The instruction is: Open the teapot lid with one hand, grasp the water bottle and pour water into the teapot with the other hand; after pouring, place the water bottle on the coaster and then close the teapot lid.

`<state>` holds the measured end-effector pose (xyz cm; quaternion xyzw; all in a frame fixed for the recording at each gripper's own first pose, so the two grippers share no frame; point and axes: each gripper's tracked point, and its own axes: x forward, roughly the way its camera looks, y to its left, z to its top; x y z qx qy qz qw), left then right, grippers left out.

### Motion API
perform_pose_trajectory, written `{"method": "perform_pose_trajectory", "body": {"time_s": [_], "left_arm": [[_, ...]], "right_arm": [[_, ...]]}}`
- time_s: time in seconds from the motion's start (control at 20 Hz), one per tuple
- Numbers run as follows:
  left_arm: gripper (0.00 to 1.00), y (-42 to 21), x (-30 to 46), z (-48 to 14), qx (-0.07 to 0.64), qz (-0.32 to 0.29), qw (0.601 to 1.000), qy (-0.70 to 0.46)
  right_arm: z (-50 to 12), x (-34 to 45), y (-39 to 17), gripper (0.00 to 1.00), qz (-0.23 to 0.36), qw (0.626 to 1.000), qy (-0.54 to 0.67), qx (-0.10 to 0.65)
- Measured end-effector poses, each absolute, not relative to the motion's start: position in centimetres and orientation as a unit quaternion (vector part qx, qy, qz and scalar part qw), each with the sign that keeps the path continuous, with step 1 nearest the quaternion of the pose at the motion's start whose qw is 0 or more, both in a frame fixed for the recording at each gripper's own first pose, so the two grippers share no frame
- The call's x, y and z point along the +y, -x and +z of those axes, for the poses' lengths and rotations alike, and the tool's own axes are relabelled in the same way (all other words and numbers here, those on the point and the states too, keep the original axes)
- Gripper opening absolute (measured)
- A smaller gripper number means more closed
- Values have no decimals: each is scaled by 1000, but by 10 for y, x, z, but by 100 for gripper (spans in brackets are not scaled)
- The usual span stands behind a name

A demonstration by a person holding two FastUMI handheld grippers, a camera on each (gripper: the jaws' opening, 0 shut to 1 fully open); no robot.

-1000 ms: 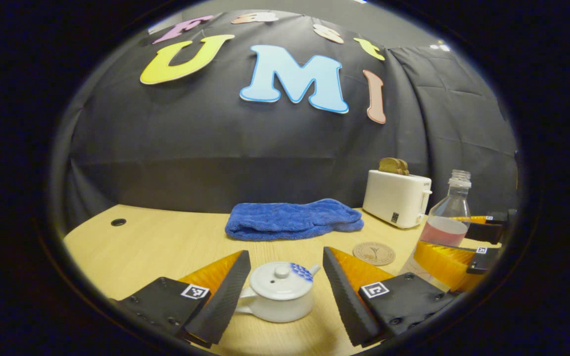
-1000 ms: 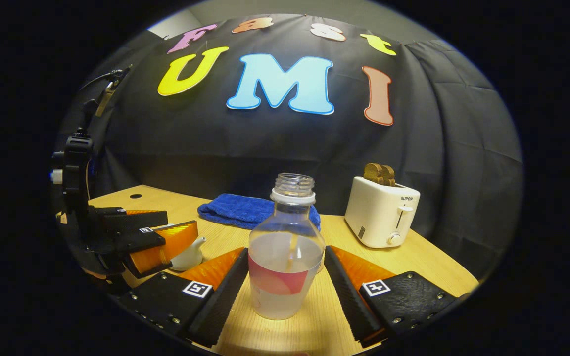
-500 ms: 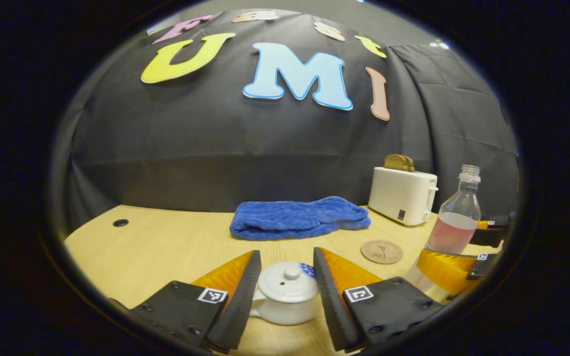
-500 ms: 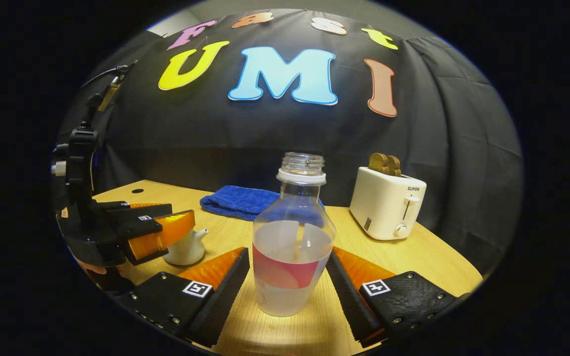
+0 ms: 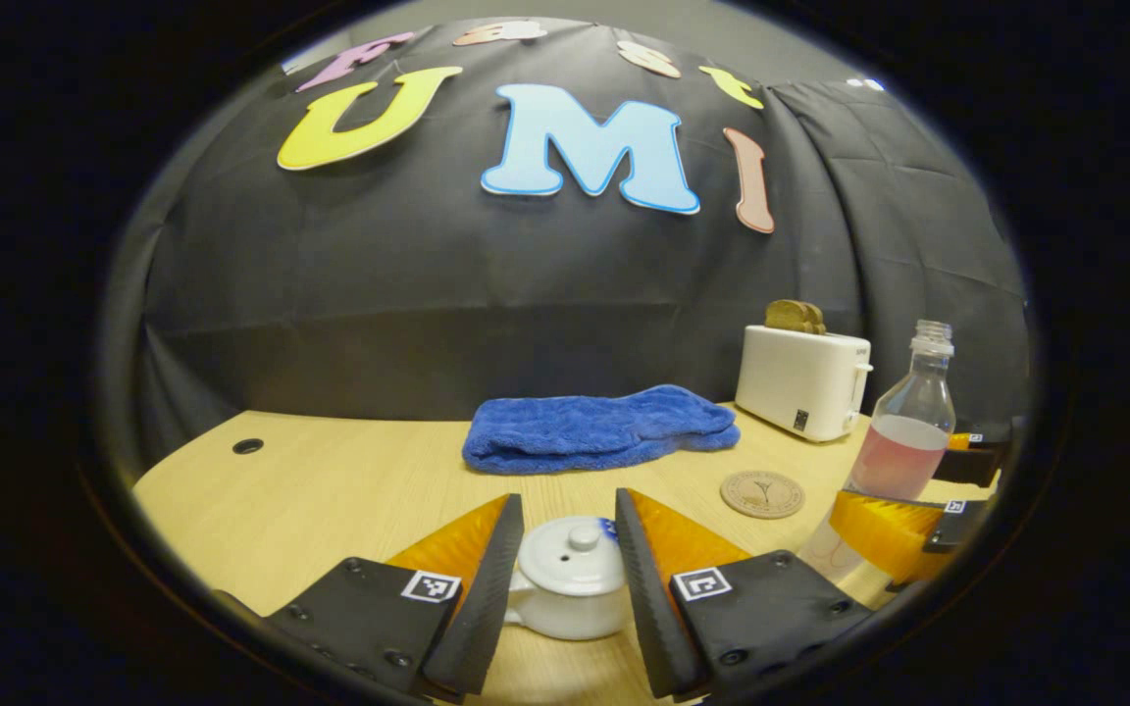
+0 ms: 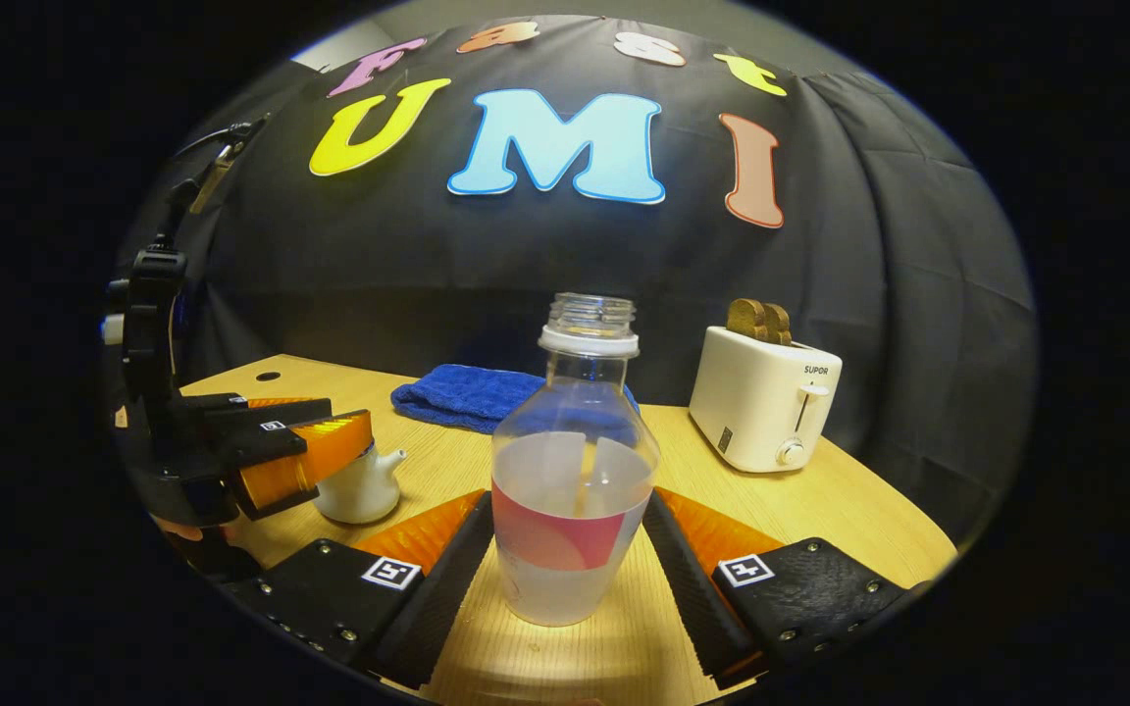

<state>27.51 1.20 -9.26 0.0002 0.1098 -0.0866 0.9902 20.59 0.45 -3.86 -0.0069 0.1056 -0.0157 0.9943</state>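
A small white teapot (image 5: 565, 613) stands on the wooden table (image 5: 330, 490), its lid (image 5: 570, 564) still on. My left gripper (image 5: 566, 496) has its fingers pressed against both sides of the lid; from the right gripper view the left gripper (image 6: 315, 453) sits over the teapot (image 6: 361, 490). A capless clear water bottle (image 6: 570, 529) with a pink label, partly filled, stands on the table between the fingers of my right gripper (image 6: 568, 495), which is open. The bottle (image 5: 903, 441) is right of a round cork coaster (image 5: 762, 493).
A folded blue towel (image 5: 599, 427) lies at the back centre. At the back right is a white toaster (image 5: 800, 378) holding bread. A cable hole (image 5: 247, 446) is in the table's far left.
The left gripper's fingers have narrowed from wide open onto the teapot lid. The right gripper has edged closer around the bottle; its finger gap looks the same.
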Motion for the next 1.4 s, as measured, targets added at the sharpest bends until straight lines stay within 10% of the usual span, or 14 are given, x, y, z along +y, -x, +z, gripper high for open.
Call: {"method": "perform_pose_trajectory", "body": {"time_s": [1.0,1.4], "left_arm": [[8,-274,8,-85,72,-83,994,-5],[8,-268,13,-71,49,-89,995,19]], "right_arm": [[-42,-1,-208,95,-21,994,3,112],[-37,-2,-207,95,-23,994,0,104]]}}
